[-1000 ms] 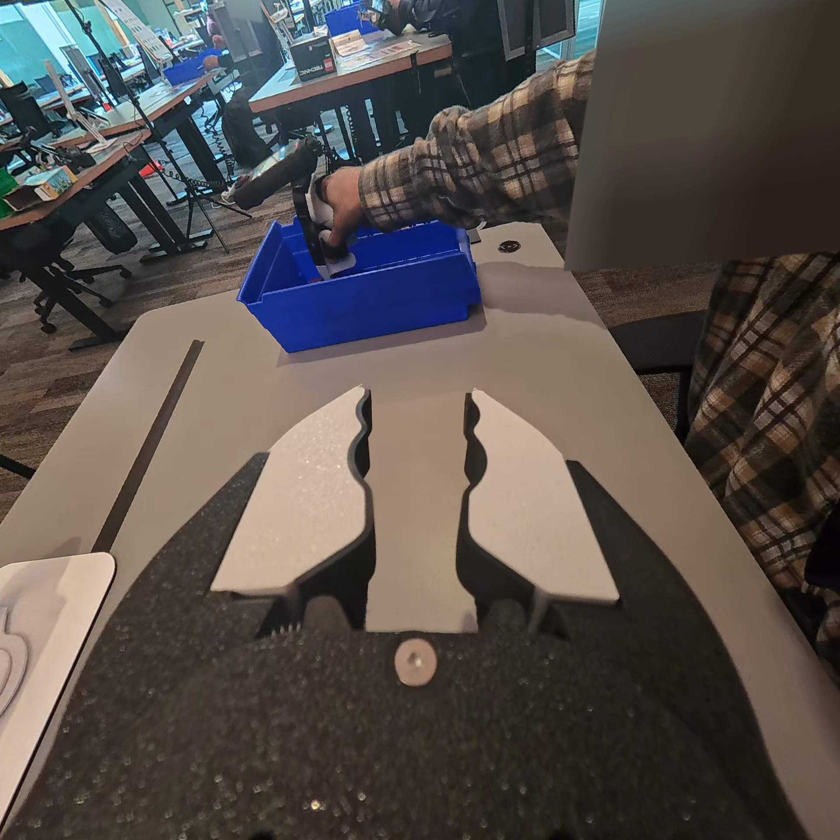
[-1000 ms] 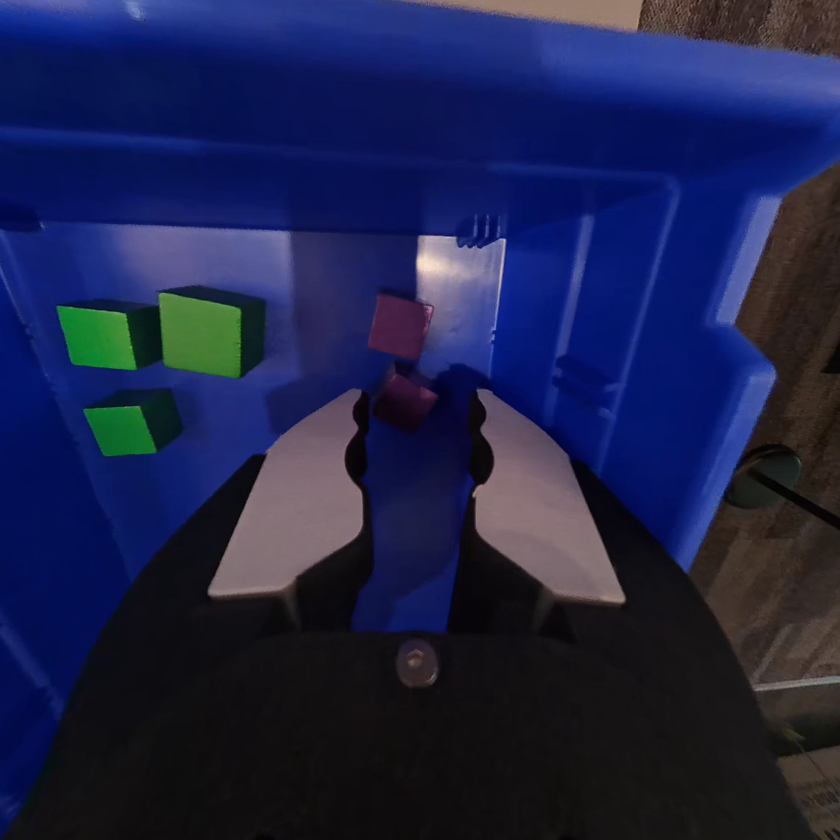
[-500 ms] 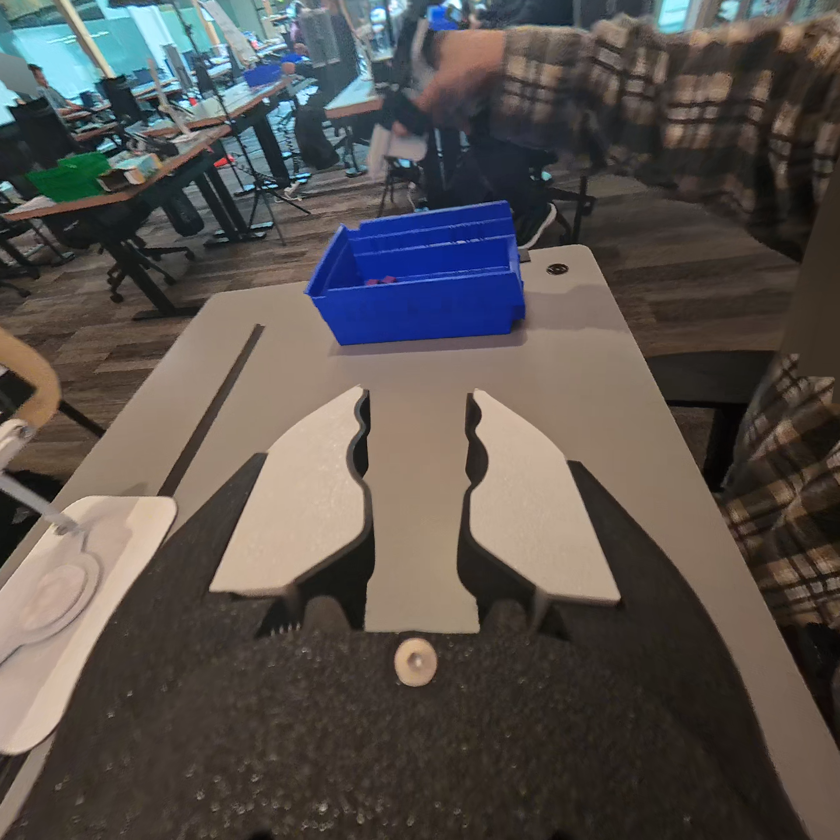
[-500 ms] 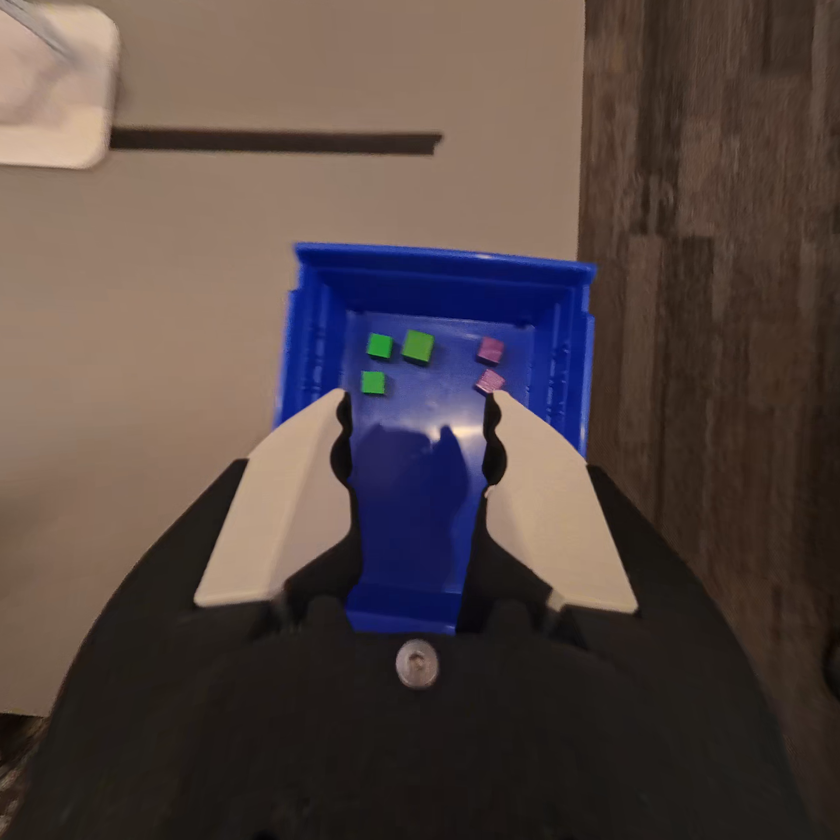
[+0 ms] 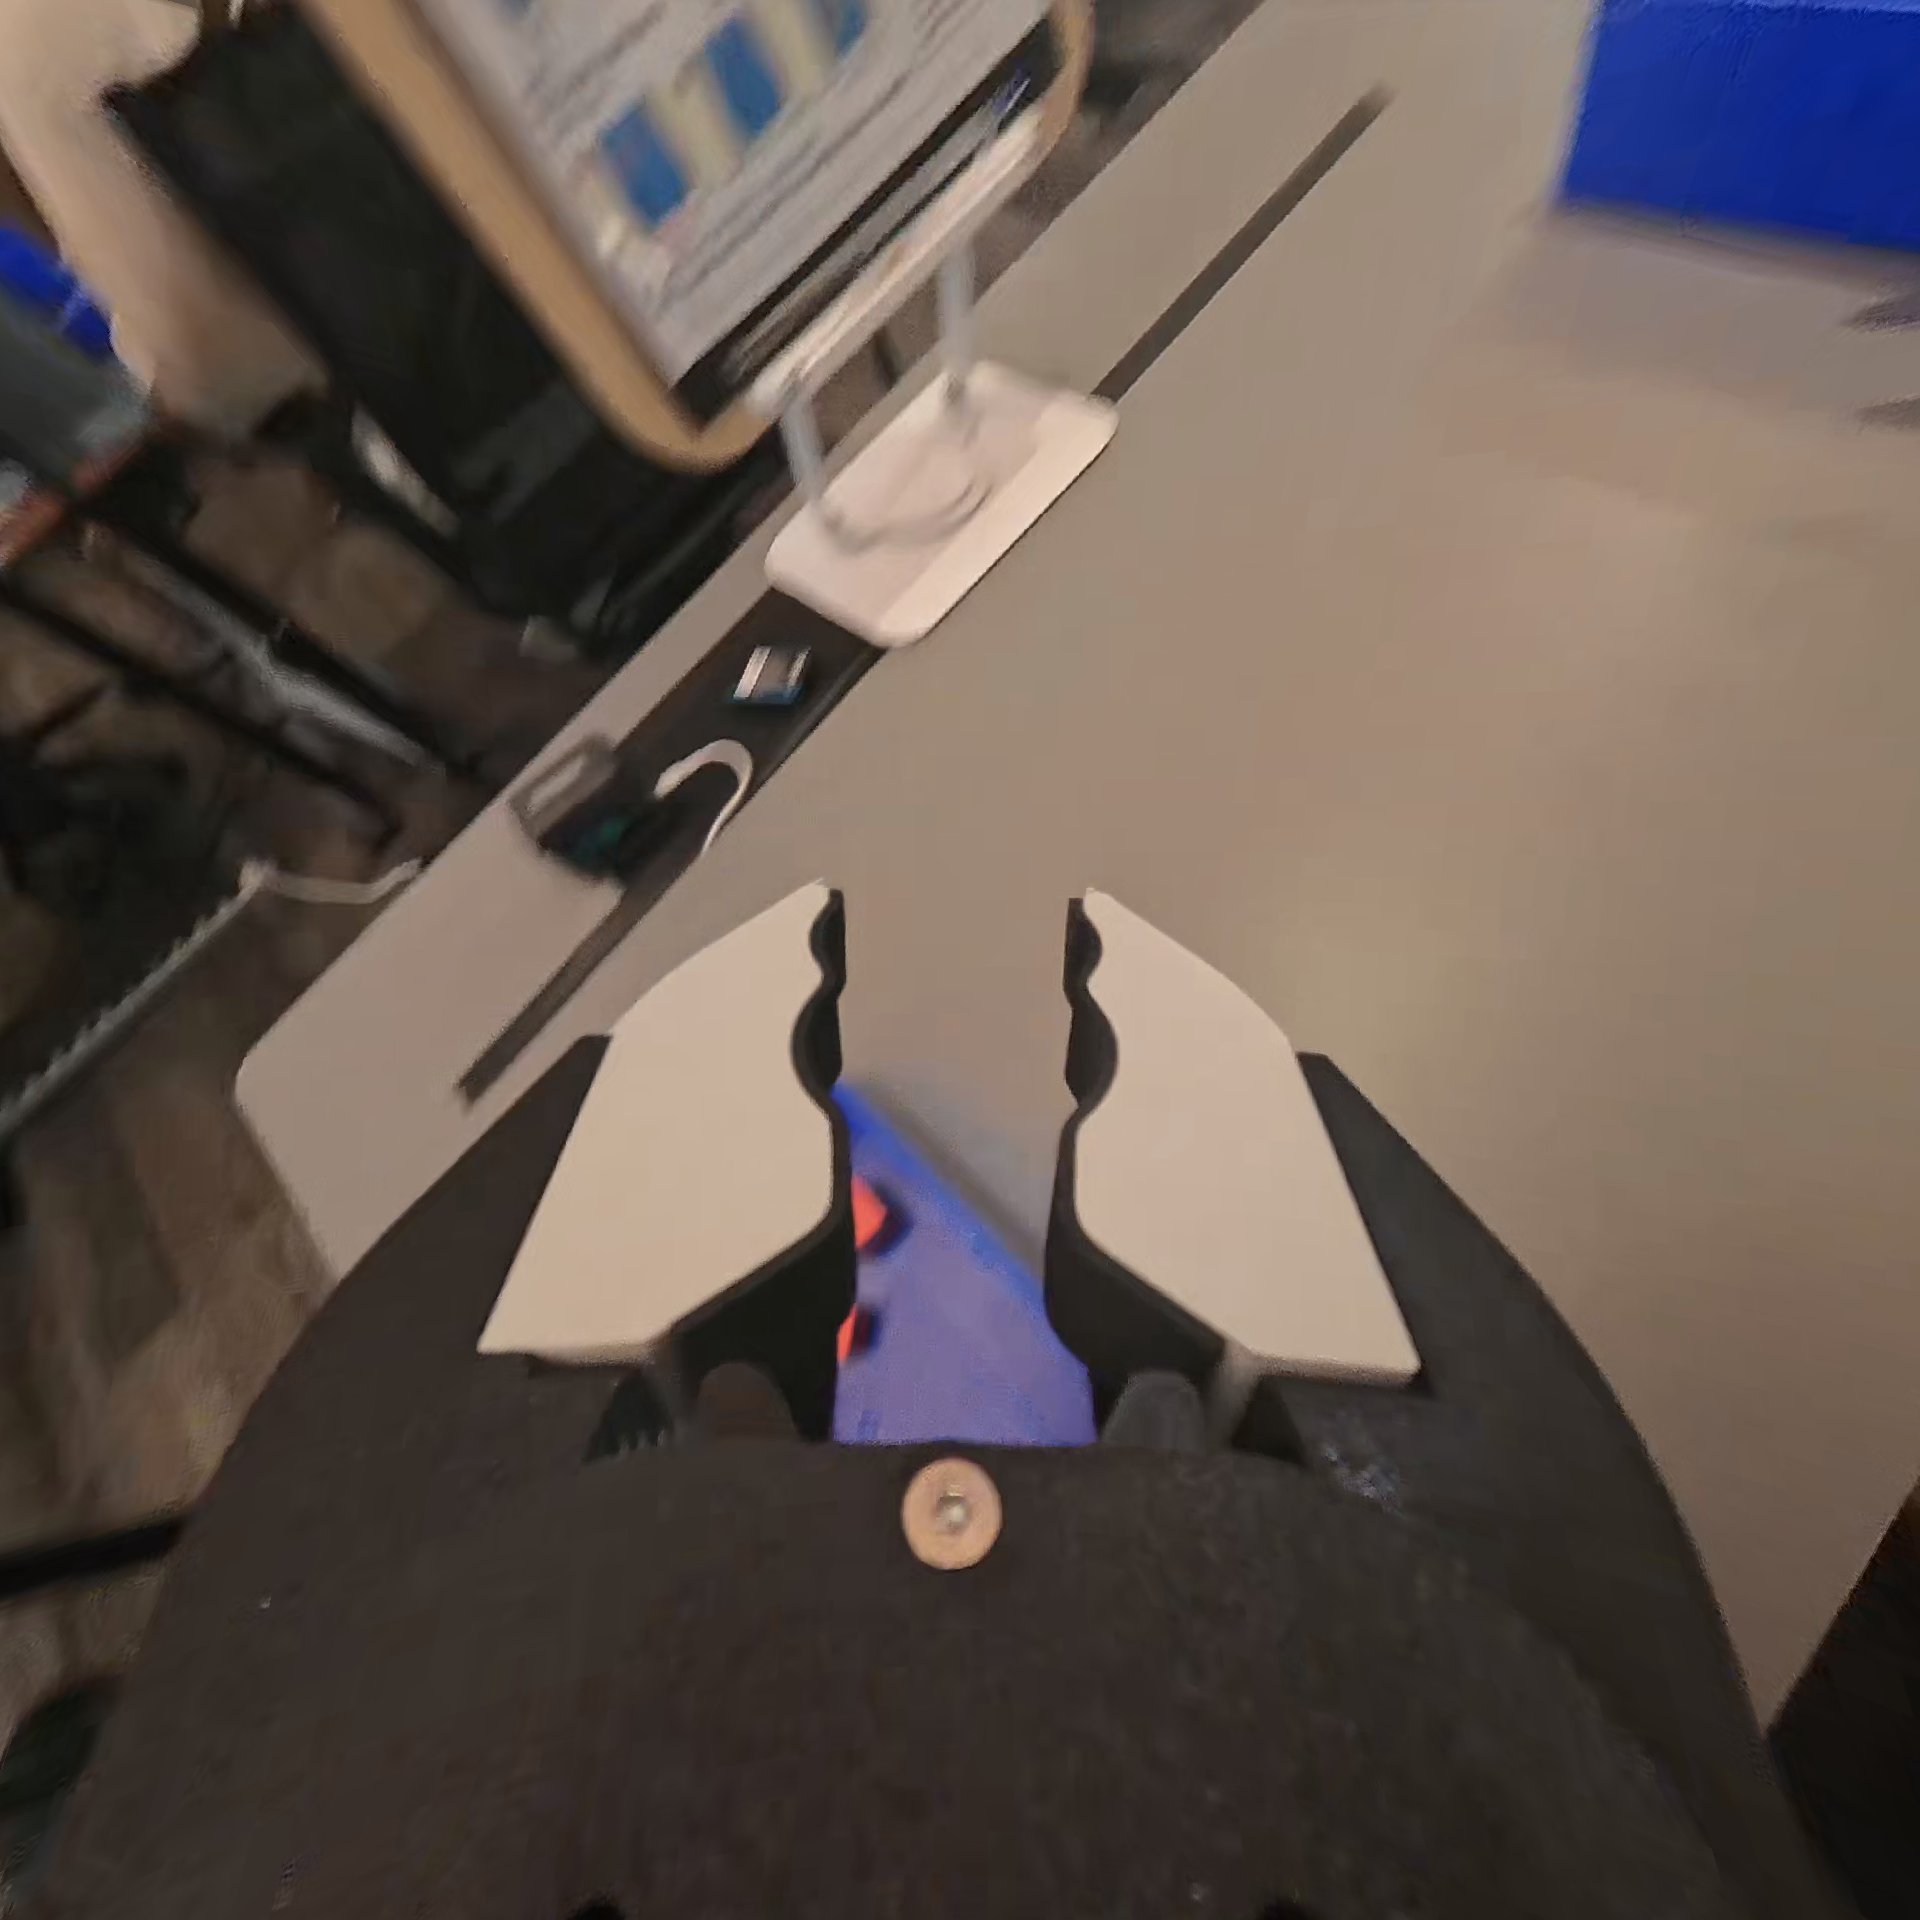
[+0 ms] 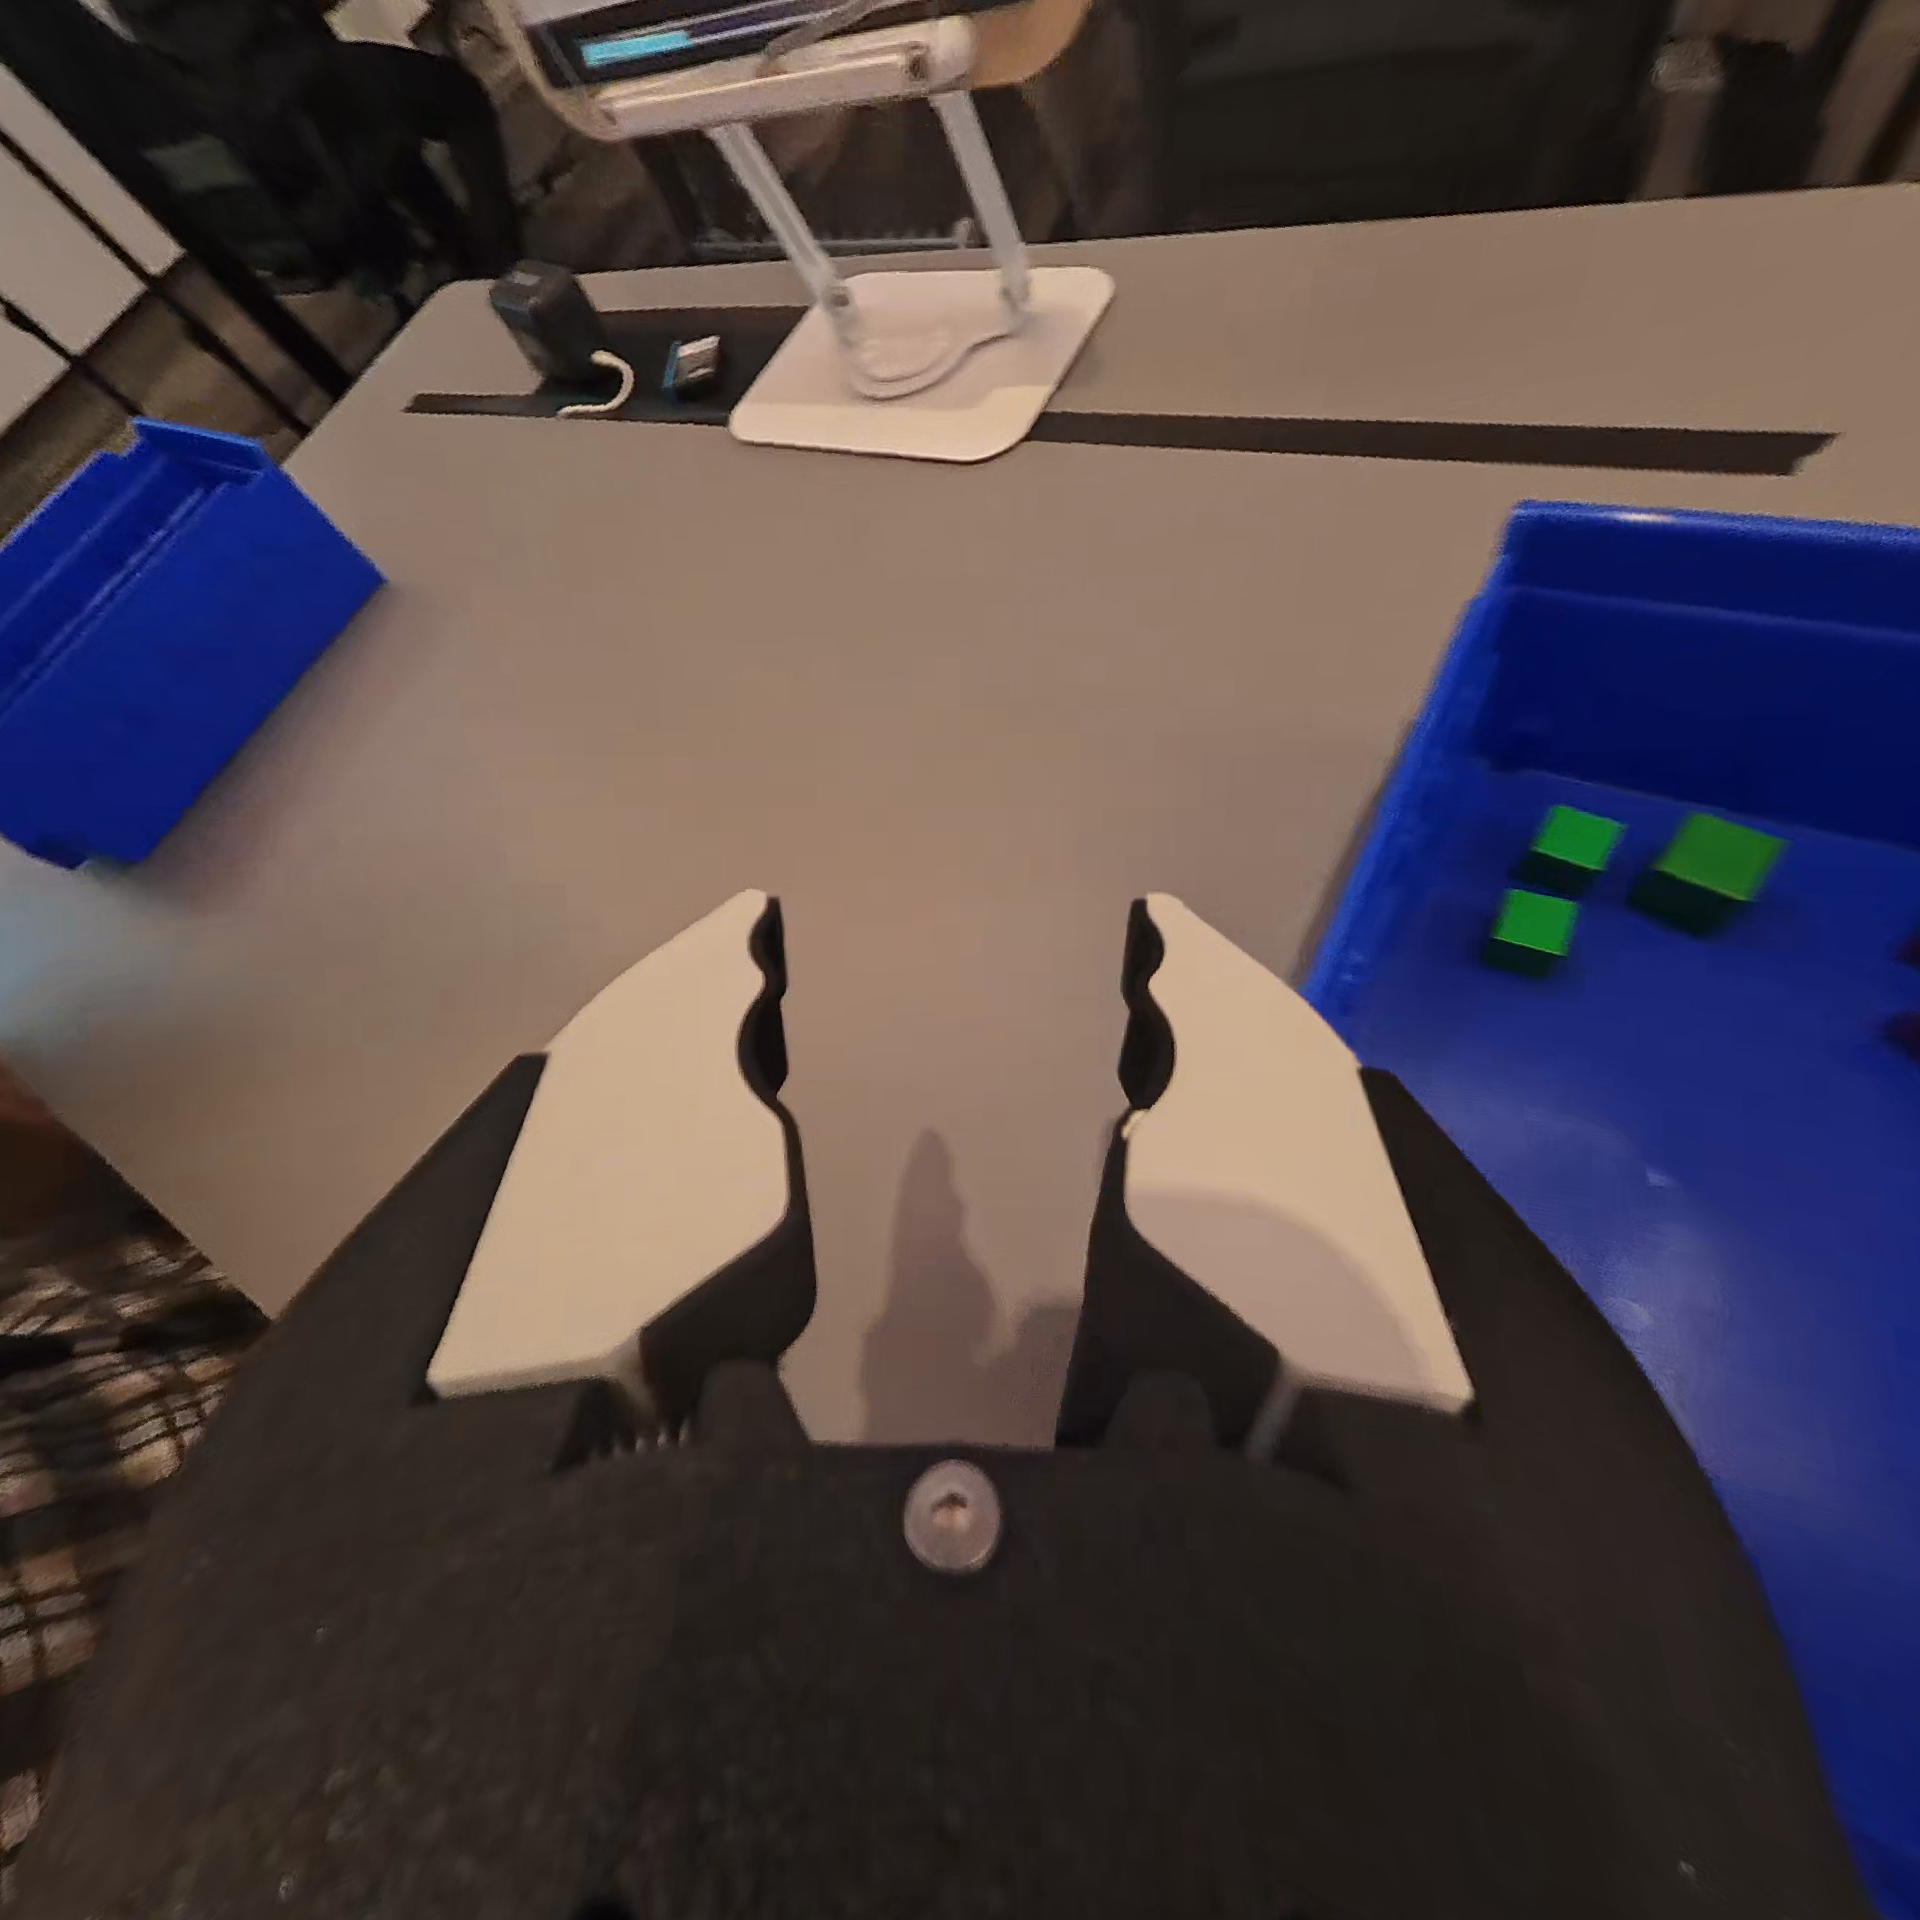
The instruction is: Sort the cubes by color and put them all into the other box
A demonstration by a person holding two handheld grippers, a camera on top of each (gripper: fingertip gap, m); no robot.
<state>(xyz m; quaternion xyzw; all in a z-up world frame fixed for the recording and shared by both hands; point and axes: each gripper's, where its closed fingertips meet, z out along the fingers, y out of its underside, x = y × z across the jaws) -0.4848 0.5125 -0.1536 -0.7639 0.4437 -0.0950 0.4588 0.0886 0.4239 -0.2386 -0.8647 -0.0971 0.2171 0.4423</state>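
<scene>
In the right wrist view my right gripper (image 6: 954, 914) is open and empty above the grey table (image 6: 935, 665). A blue box (image 6: 1621, 1091) at the right holds three green cubes (image 6: 1704, 868) and dark purple cubes at the frame edge (image 6: 1910, 1023). Another blue box (image 6: 156, 665) stands at the left. In the left wrist view my left gripper (image 5: 954, 904) is open and empty above a blue box (image 5: 956, 1340). Red cubes (image 5: 871, 1216) show in it between the jaws. The other blue box (image 5: 1745, 114) is at the top right.
A white stand (image 6: 925, 364) holding a screen stands at the table's far side on a black strip (image 6: 1434, 442). A small dark device with a white cable (image 6: 551, 332) lies beside it. A plaid sleeve (image 6: 73, 1382) shows at the lower left.
My right gripper has lifted out of the box with green and purple cubes and swung left over the table. My left gripper has swung round to above the box with red cubes.
</scene>
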